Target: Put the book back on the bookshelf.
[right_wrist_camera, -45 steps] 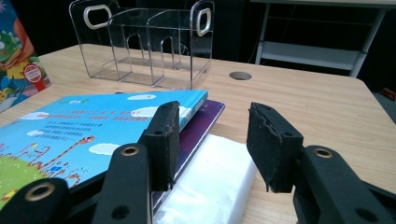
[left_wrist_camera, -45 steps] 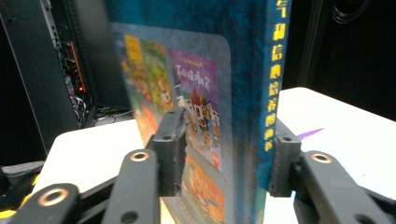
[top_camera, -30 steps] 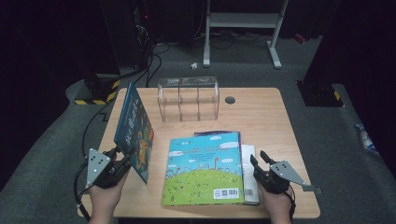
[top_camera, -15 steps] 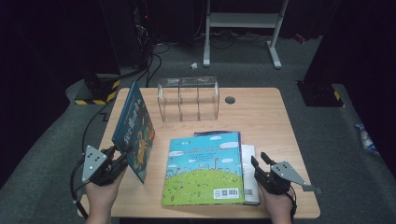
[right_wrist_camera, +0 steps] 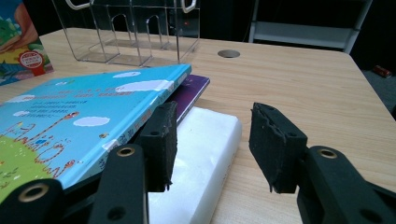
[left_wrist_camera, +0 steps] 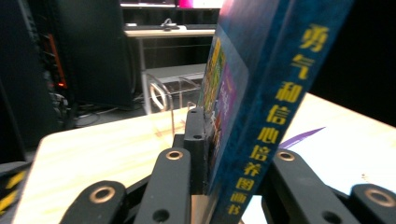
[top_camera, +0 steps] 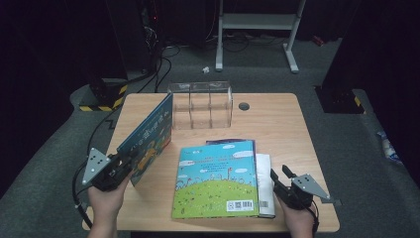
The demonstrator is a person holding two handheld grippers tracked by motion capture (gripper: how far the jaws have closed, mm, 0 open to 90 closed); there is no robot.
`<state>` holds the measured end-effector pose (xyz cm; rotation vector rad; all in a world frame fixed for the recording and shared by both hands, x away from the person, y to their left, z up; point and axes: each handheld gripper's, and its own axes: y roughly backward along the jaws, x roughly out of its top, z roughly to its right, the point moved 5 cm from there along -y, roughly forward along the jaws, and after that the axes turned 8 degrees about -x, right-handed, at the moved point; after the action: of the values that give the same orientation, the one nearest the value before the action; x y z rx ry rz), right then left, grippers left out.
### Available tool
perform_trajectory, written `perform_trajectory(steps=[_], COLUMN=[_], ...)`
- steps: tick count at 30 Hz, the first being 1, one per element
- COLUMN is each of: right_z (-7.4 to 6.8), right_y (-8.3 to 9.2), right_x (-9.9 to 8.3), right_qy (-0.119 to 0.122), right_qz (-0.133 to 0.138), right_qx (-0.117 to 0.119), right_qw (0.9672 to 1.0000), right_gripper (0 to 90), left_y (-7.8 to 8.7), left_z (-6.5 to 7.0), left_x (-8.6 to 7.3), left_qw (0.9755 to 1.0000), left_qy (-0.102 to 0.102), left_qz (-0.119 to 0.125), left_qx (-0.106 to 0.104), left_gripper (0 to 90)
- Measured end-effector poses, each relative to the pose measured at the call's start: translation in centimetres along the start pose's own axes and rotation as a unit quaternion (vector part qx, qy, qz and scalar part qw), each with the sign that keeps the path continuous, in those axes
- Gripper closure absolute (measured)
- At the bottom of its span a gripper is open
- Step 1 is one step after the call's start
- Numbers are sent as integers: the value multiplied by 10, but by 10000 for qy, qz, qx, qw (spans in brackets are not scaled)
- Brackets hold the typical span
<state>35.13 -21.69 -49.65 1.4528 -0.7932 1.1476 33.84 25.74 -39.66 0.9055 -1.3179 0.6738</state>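
At the table's left edge, my left gripper (top_camera: 124, 168) has just been closing and now clamps the spine end of a blue picture book (top_camera: 148, 136), standing tilted on the wood. Behind it stands a clear acrylic rack (top_camera: 200, 104). Mid-table lies a stack of books (top_camera: 218, 178). My right gripper (top_camera: 278, 177) has just been opening and holds nothing, beside the stack's white book (right_wrist_camera: 205, 154).

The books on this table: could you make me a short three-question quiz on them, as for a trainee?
1. True or false: the left hand-held gripper is shut on the upright blue book.
2. Which book tops the flat stack? A green-and-blue cover B purple C white
3. Fill in: the clear rack has ___ books in it.

Key: 1 true. 2 A. 3 no.
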Motion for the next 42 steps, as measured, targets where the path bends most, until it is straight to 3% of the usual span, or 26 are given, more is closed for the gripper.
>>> perform_trajectory(steps=[6,12,20,29,42], right_z=[0,0,-3,-5,-5], right_y=[2,2,0,-2,-5], right_x=[0,1,1,-1,-5], right_qy=[12,8,26,47,-13], right_qz=[36,51,34,-12,-49], right_qx=[-4,-19,35,97,120], right_qw=[10000,10000,10000,9999,9999], right_gripper=[519,521,520,519,509], left_y=[0,2,11,10,9], left_z=[0,1,-10,-6,-9], left_x=[1,3,3,3,4], left_qw=[9999,9998,9986,9998,9998], left_qy=[122,106,489,144,172], left_qz=[-15,-43,116,47,-17], left_qx=[30,142,168,87,50], left_gripper=[782,797,824,813,801])
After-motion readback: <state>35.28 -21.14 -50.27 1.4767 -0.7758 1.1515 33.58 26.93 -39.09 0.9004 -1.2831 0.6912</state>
